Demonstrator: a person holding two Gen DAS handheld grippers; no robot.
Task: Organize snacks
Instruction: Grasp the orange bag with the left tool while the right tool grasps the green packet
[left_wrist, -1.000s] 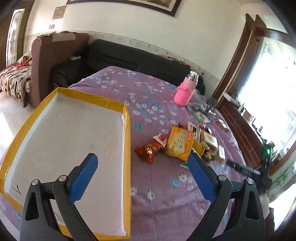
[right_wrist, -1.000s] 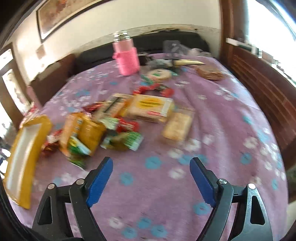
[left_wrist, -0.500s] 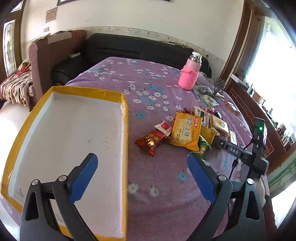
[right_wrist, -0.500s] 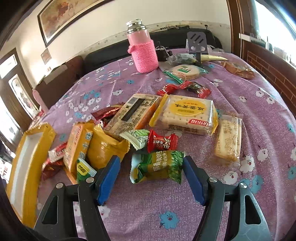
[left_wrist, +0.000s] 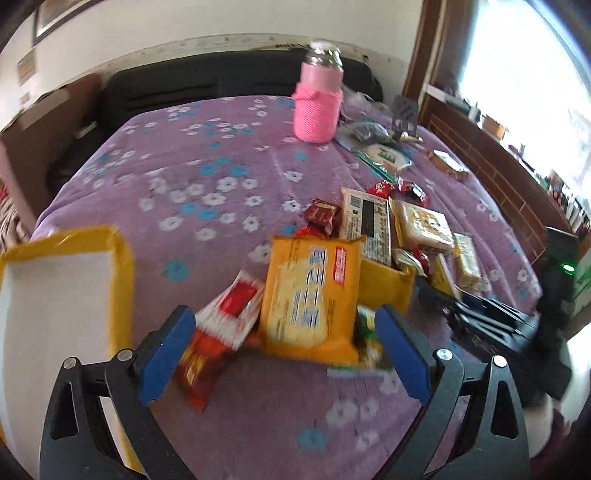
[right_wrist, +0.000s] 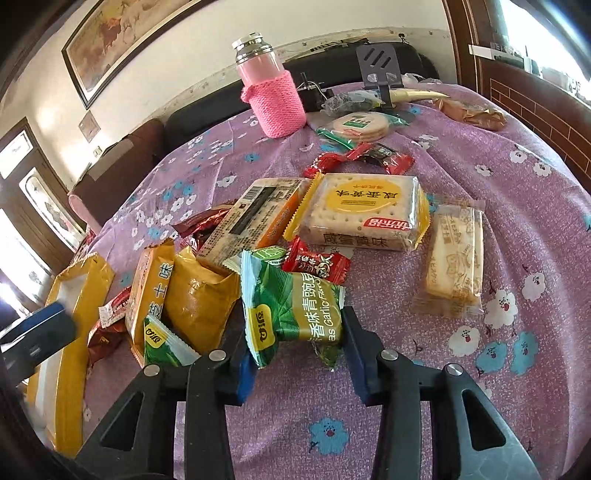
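Several snack packets lie in a heap on the purple flowered cloth (left_wrist: 221, 173). My right gripper (right_wrist: 299, 350) is shut on a green garlic-pea packet (right_wrist: 291, 310) at the near edge of the heap. My left gripper (left_wrist: 280, 347) is open, its blue fingers on either side of an orange cracker packet (left_wrist: 310, 295) and a red-and-white packet (left_wrist: 229, 314). The yellow-rimmed white tray (left_wrist: 55, 295) lies to the left; it also shows in the right wrist view (right_wrist: 74, 332).
A pink-sleeved bottle (left_wrist: 317, 107) stands at the back of the table. A big yellow cracker pack (right_wrist: 362, 210), a pale biscuit pack (right_wrist: 454, 258) and red candies (right_wrist: 358, 158) lie further back. A dark sofa (left_wrist: 207, 85) is behind the table.
My right gripper has moved forward and closed its fingers on the green pea packet. My left gripper has swung right from over the tray to the snack heap, still open.
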